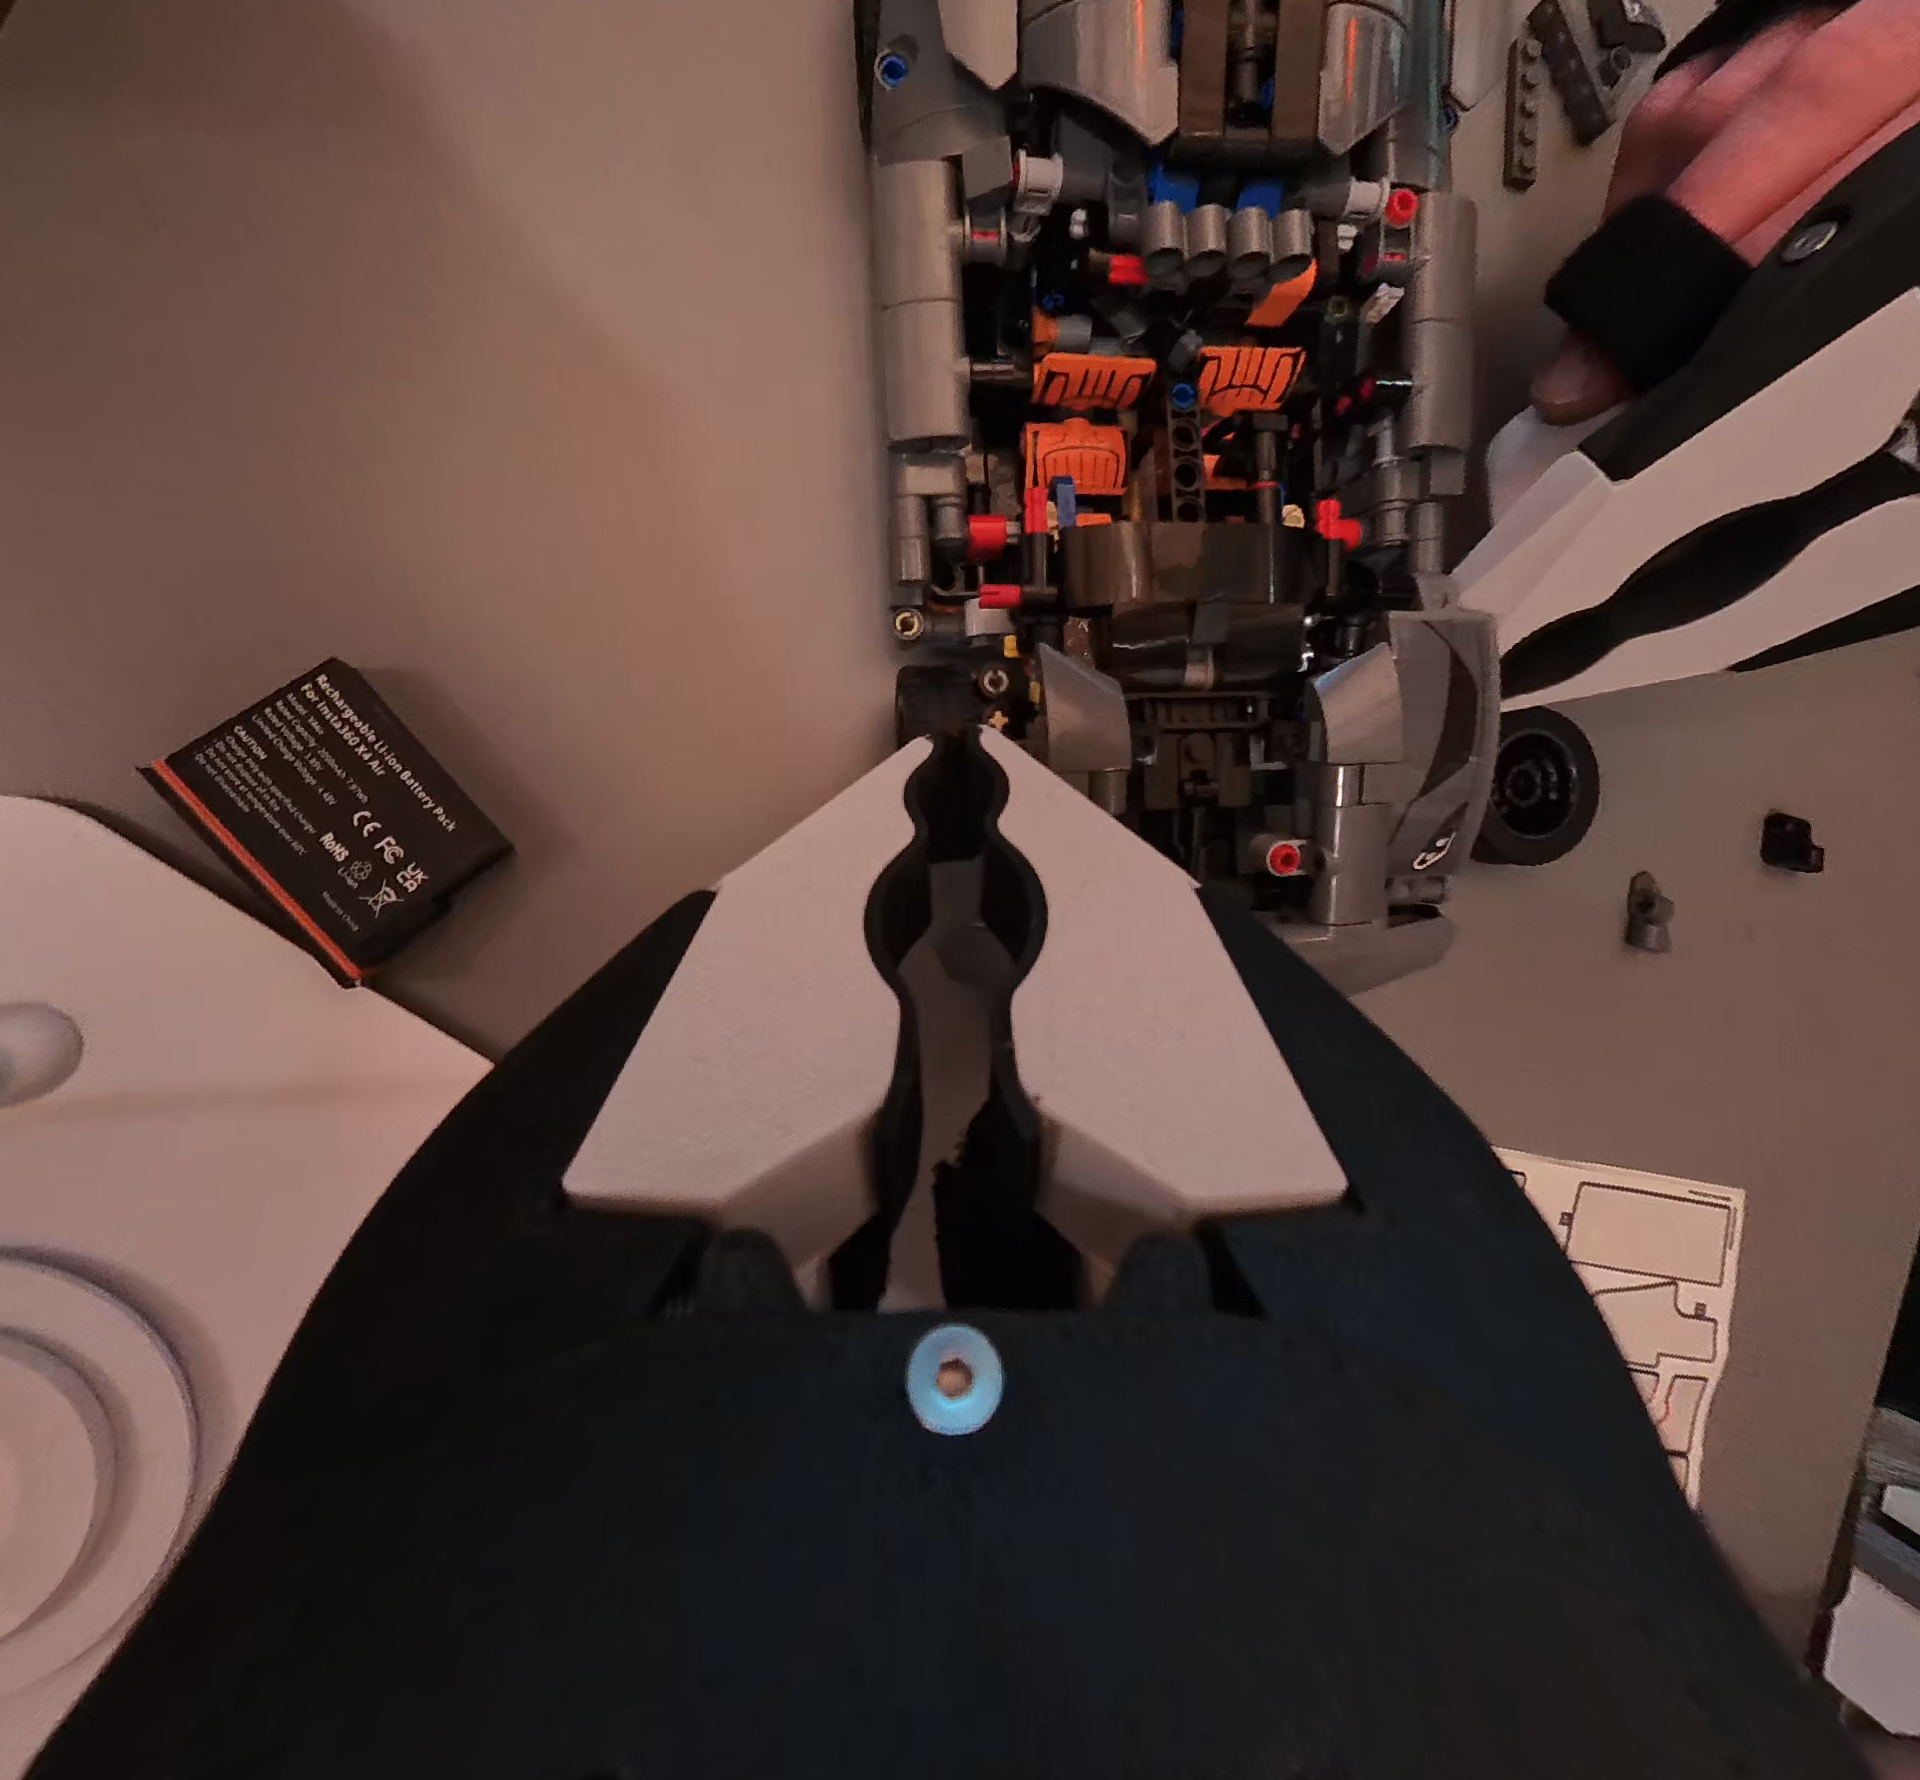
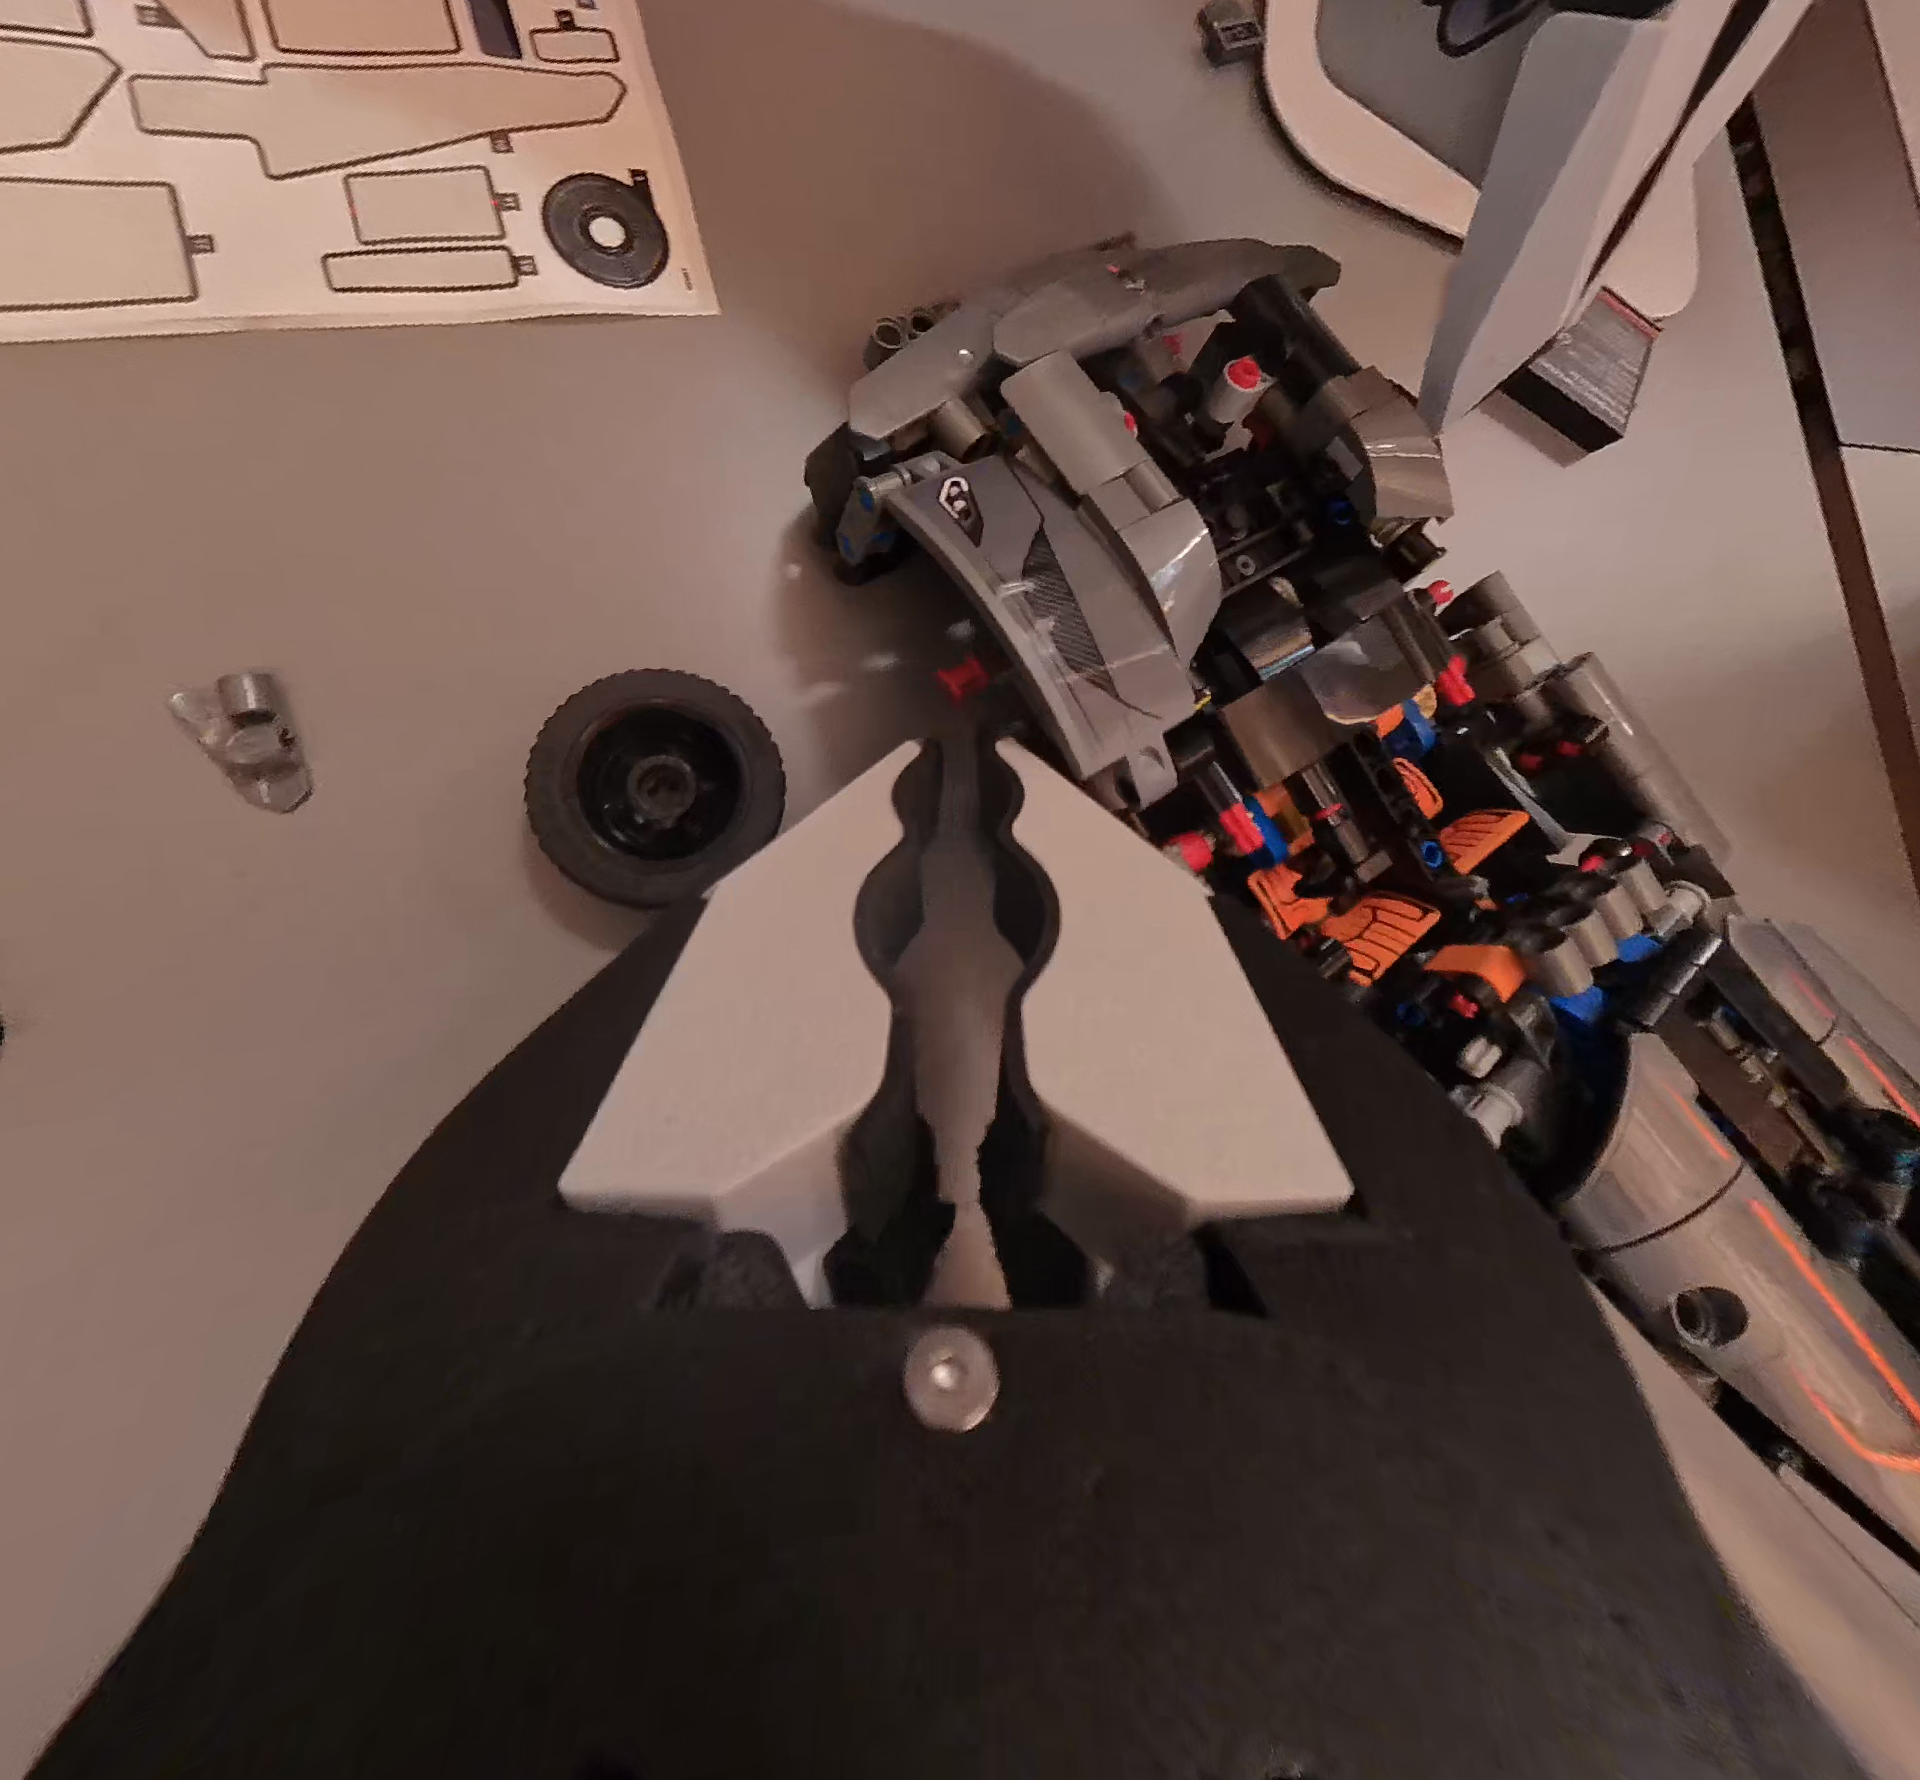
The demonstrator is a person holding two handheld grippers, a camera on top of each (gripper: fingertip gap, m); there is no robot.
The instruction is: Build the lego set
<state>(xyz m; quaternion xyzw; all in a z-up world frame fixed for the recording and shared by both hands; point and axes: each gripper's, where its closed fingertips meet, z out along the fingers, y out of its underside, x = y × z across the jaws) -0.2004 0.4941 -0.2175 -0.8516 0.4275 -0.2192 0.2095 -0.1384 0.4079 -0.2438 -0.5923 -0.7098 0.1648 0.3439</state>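
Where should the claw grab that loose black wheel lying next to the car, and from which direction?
Grip the loose wheel across its rubber tread, coming straight down from above. It lies flat on the table with the hub facing up, so the round rim is exposed all around and the two fingers can close on opposite sides. The right claw, shut now, is nearest and would need to open first.

A half-built grey toy car (image 1: 1174,442) lies flat on the tabletop (image 1: 468,328), its open middle showing orange seats (image 1: 1091,380), black beams and red and blue pins; a loose black wheel (image 2: 655,787) lies flat just beside the car's front corner; small dark and grey loose pieces (image 1: 1590,57) lie scattered near the car's rear.
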